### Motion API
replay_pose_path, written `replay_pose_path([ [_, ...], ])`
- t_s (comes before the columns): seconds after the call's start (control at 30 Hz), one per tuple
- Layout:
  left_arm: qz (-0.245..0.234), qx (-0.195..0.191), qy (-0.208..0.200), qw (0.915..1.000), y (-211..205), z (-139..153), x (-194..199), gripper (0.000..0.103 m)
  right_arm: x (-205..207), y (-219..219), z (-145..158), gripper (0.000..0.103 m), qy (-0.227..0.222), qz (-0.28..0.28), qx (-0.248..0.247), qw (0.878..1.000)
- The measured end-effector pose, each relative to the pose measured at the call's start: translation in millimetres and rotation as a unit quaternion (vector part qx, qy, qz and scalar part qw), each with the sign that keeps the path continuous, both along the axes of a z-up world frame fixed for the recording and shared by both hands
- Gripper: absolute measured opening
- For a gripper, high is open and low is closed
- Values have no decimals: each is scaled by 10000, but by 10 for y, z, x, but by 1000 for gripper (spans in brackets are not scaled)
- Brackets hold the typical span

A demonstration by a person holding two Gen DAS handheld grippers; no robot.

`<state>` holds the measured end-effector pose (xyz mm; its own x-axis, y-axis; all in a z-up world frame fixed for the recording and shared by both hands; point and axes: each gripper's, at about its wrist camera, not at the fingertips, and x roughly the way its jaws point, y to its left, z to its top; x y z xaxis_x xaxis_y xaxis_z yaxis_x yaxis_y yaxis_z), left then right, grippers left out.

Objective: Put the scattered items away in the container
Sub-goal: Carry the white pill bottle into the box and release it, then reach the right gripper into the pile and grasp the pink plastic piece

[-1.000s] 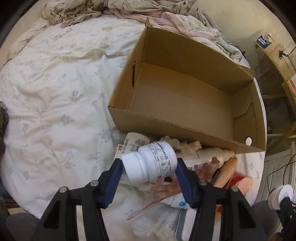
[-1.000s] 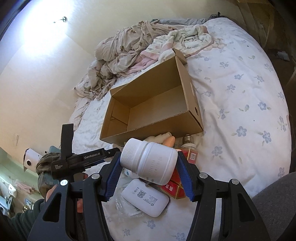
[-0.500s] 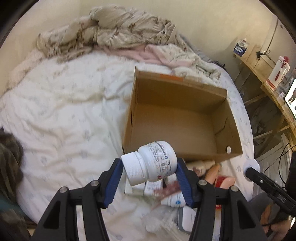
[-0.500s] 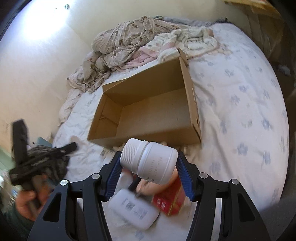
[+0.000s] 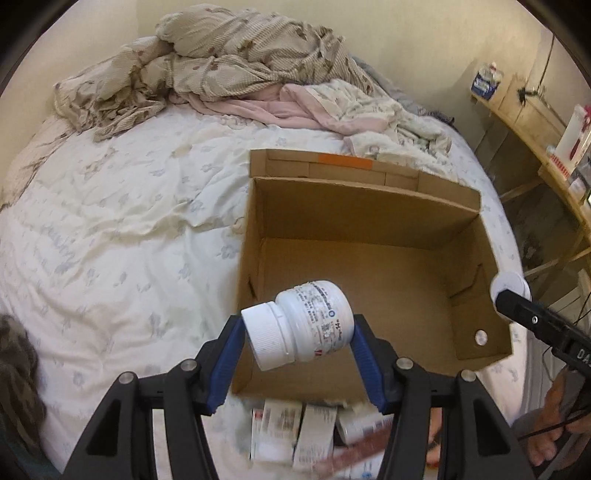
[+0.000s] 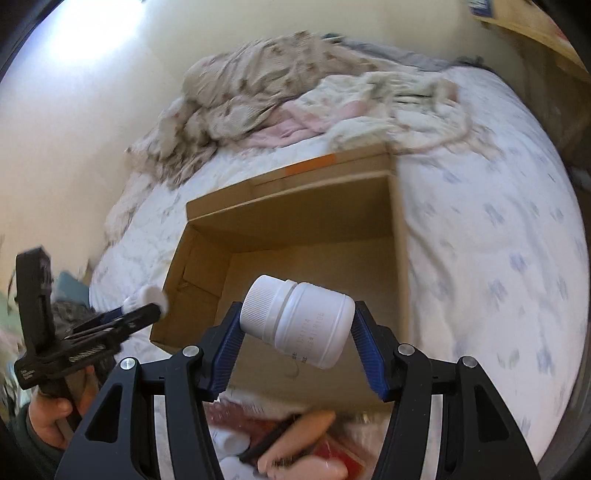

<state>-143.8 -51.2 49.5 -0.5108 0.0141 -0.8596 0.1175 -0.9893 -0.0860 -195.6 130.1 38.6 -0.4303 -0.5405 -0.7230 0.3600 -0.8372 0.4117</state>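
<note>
A bed (image 5: 110,229) with a white floral quilt fills the room, rumpled bedclothes (image 5: 236,70) heaped against a cream wall (image 5: 406,33); wooden shelving (image 5: 535,122) stands alongside

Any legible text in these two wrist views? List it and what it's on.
"DA": the right hand-held gripper, cut off at the frame edge.
Label on the left hand-held gripper's white bottle: too blurred.
Embossed digits on the right's plain white bottle: unreadable.
Boxes below the cardboard box: blurred.
</note>
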Motion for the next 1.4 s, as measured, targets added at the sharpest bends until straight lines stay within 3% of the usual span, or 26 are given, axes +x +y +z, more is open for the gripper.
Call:
replay_pose_path([
  [0.13,-115,-206,-262,9994,67,-237,-248,59,-272,-374,-121,62,-259,368,606,9971],
  [0.23,-82,-120,-576,9982,77,-464,-352,59,-410,-589,-280,62,-503,741,1052,9904],
  [0.33,-235,-403,-515,9976,202,-527,-364,59,-459,-664,-448,62,-710,1035,1336,9831],
  [0.5,-552,-696,-626,9941,390,-605,-406,59,-392,-749,-564,63,-582,1176,1797,9749],
  [0.53,-573,-712,-655,9937,401,-609,-409,65,-371,-735,-544,63,-478,1178,1735,9766],
  [0.57,-589,-761,-712,9928,416,-618,-404,79,-353,-709,-517,67,-377,1193,1608,9790],
  [0.63,-513,-864,-670,9927,427,-599,-345,82,-296,-646,-450,77,-147,1264,1339,9828],
  [0.7,-502,-715,-611,9943,419,-564,-294,82,-241,-613,-406,87,18,1141,1362,9841],
  [0.87,-517,-494,-590,9957,410,-411,-158,82,-176,-581,-245,87,185,982,1166,9881],
  [1.03,-464,-300,-372,9978,347,-36,183,82,54,-413,32,87,236,754,1137,9904],
  [1.1,-331,-5,-337,9989,291,119,328,82,247,-396,198,87,473,731,1384,9865],
  [1.17,-142,684,-556,9960,288,211,413,82,434,-344,348,87,627,636,1548,9839],
  [1.23,-116,1131,-467,9924,295,337,495,82,639,-244,538,87,694,491,1632,9829],
  [1.4,-237,1298,-354,9906,385,490,703,82,1081,-37,935,87,1033,409,1635,9803],
])
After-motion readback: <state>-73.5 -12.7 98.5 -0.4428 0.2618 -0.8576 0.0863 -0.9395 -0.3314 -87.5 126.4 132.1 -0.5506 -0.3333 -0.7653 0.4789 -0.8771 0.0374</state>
